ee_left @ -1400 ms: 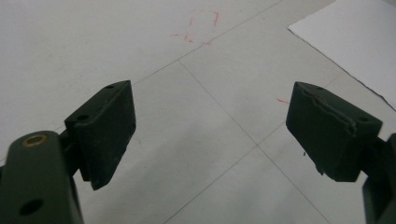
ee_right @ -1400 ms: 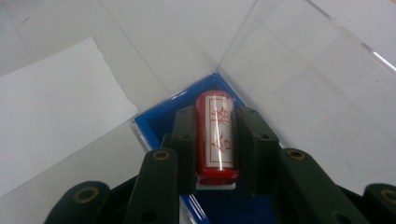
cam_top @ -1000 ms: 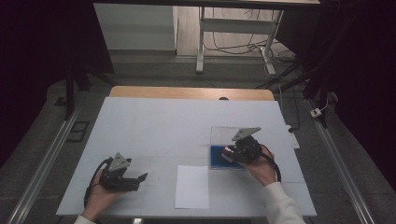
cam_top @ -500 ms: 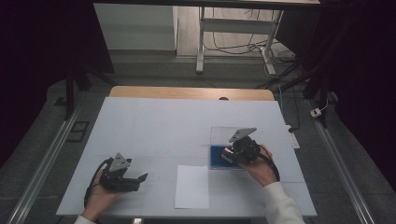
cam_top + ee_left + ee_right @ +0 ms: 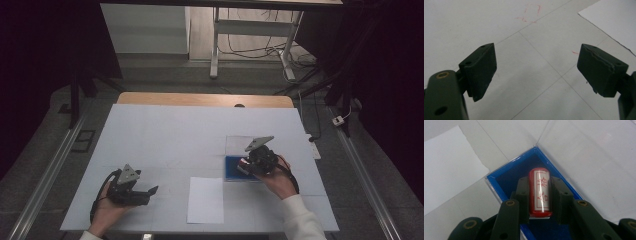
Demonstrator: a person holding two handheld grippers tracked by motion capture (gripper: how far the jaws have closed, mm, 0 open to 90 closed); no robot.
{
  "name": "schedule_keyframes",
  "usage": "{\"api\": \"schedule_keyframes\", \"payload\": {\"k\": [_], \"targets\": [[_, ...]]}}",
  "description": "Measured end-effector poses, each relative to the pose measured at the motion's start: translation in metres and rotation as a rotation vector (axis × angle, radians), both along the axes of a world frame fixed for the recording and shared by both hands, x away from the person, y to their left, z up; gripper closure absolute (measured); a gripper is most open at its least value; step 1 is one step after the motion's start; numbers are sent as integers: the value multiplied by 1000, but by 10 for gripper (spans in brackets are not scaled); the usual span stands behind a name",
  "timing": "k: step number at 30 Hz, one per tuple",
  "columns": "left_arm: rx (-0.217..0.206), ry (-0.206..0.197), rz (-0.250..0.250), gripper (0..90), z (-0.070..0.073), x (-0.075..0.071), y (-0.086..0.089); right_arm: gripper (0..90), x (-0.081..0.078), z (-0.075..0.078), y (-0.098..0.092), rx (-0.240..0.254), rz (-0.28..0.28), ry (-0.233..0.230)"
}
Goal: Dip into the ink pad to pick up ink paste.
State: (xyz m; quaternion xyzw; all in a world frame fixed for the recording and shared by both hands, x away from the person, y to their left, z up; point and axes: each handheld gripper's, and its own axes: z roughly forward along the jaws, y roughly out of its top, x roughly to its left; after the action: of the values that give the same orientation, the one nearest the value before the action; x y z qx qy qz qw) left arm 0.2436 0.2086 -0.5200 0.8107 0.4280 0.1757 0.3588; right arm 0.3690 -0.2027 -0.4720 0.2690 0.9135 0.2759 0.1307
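The work surface is a flat, matte white table (image 5: 165, 135) marked with thin grid lines and a few faint red pen marks. On it, toward the person's right, sits a shallow rectangular blue tray (image 5: 506, 178) with a soft, felt-like dark blue lining and straight raised walls; a clear, glossy plastic lid (image 5: 586, 157) lies open flat on the table beyond it, joined along the tray's far edge. Inside the tray is a red seal stamp (image 5: 539, 192), a smooth, shiny cylinder bearing a white label printed with red characters, lying on its side over the lining. A thin rectangular sheet of white paper (image 5: 206, 200) lies flat on the table near the front edge, between the two hands and just beside the tray. The right gripper (image 5: 539, 200), built of matte black rigid plastic with brass-coloured fasteners, reaches into the tray, and its two flat pads press against opposite sides of the stamp, pinching it across its width. The left gripper (image 5: 536, 67), of the same black material with blocky, slightly scuffed pads, is held low over bare table near the front left, well apart from the tray; its fingers (image 5: 480, 68) are spread wide with nothing between them and touch nothing
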Motion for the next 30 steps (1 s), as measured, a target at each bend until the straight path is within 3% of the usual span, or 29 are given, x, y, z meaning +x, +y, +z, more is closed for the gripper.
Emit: {"api": "schedule_keyframes", "payload": {"k": [13,30], "targets": [[3,-4,-3,170,1,-1,-1,706,-1,-3,1,-23,24,-15],[10,-1,-2,170,0,-1,-1,706,0,-6,-3,15,24,-10]]}}
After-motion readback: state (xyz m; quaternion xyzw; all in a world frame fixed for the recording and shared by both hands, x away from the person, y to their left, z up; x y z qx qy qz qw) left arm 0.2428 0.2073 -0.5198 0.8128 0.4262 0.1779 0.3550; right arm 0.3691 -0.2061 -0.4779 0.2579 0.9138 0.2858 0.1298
